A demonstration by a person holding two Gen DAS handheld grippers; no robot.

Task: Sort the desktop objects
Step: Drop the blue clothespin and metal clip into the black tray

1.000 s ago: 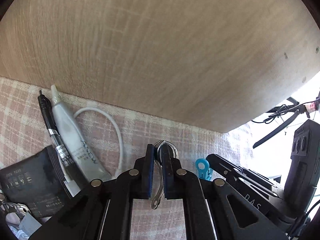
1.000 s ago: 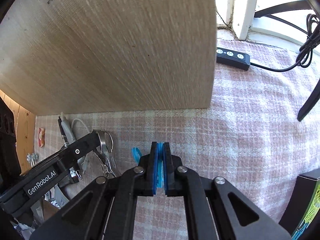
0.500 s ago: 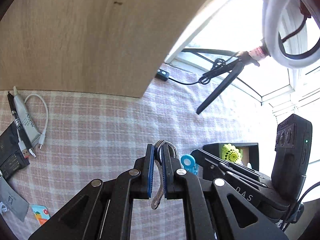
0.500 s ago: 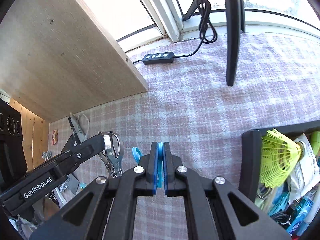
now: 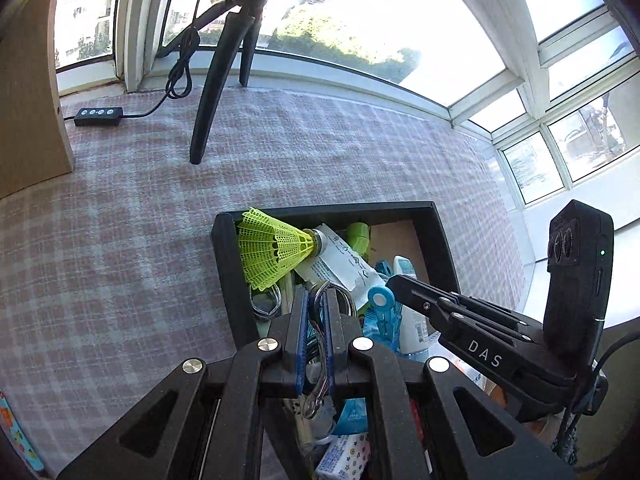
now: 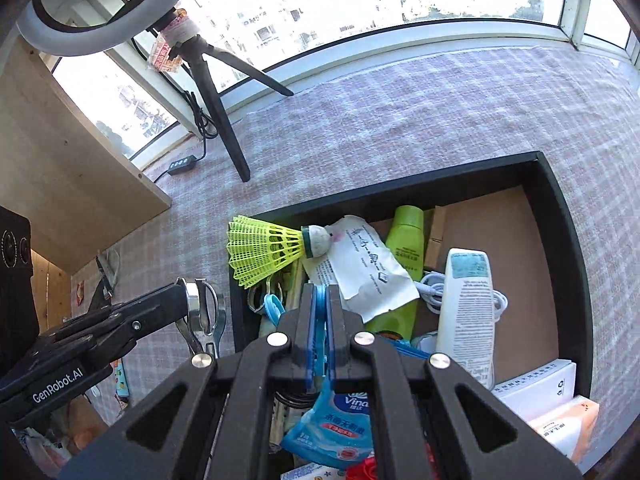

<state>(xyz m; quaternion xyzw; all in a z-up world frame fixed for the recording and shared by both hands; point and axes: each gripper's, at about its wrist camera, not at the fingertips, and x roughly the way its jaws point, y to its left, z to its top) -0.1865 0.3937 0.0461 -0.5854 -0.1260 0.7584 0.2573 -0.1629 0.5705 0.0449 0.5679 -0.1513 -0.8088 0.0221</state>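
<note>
- The black box point(image 6: 568, 240) sits on the worktop's pink checked cloth point(image 6: 400, 112) and serves as the landmark here.
- The left hand-held gripper point(image 5: 316, 308) hangs over the box's near-left part, its jaws pinched narrow on a metal carabiner clip point(image 5: 318, 360); seen from the right wrist, the same clip point(image 6: 200, 312) shows just outside the box's left wall.
- The right hand-held gripper point(image 6: 320, 304) hovers above the box's left half, jaws nearly together and gripping a blue plastic clip point(image 6: 319, 340); from the left wrist its round blue end point(image 5: 380, 300) shows over the box contents.
- Inside the box, a yellow shuttlecock point(image 6: 264, 254) leans at the far-left corner, beside a white paper packet point(image 6: 360, 264).
- A green bottle point(image 6: 406, 240) and a white tube point(image 6: 466, 304) lie further right inside the box.
- A blue tissue pack point(image 6: 340, 428) lies at the box's near edge.
- Beyond the box's far-left corner stands a black tripod point(image 6: 216, 92).
</note>
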